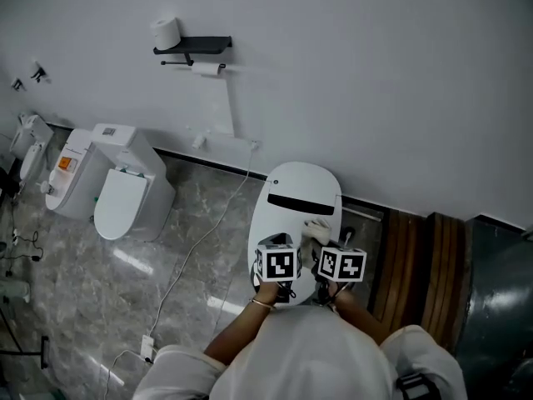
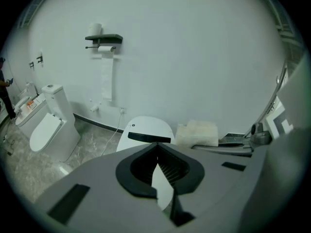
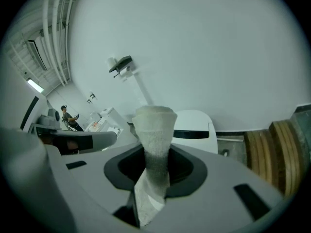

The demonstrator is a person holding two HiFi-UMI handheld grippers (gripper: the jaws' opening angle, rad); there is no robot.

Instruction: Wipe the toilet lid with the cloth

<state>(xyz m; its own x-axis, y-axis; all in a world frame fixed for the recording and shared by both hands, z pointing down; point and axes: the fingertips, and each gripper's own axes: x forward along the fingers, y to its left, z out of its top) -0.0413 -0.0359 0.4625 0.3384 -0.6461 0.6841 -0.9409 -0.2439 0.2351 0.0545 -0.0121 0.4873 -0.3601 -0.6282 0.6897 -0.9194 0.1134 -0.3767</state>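
Two grippers hover over the closed toilet lid (image 1: 296,192) at the centre of the head view; the right gripper (image 3: 154,166) is clamped on the white cloth (image 3: 154,123), which stands up folded between its jaws; the left gripper (image 2: 158,169) has its jaws pressed together on nothing; the cloth looks clear of the lid, so I judge no wiping contact yet; the next move calls for lowering the right gripper until the cloth lies on the lid, then sweeping across it.
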